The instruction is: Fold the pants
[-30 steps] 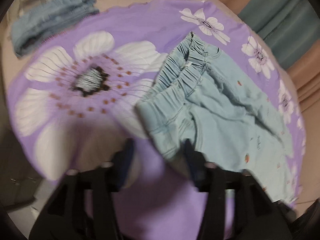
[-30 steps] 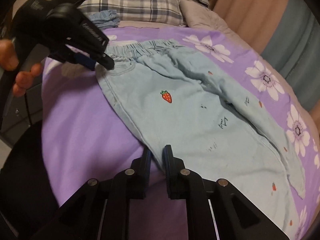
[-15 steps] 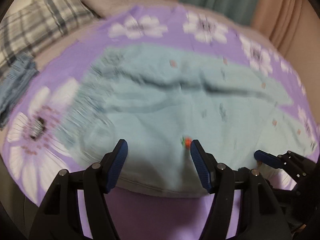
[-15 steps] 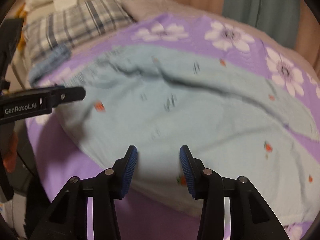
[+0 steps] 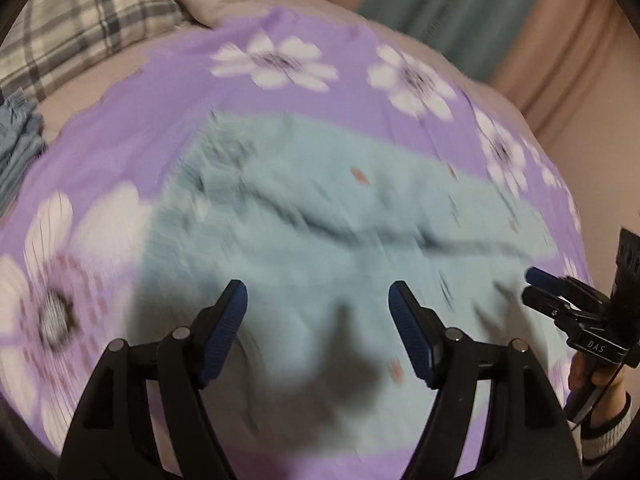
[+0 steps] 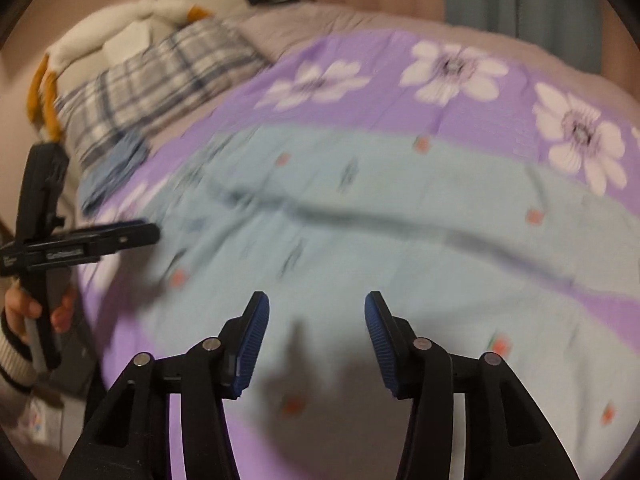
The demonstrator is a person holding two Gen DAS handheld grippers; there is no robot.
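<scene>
Pale blue pants [image 5: 344,240] lie spread on the purple flowered sheet [image 5: 132,120] over the bed. Our left tongs [image 5: 318,308] and right tongs [image 6: 316,320] have just been opening and hover wide, empty. Pinching one layer, we'd likely fold crooked.
</scene>
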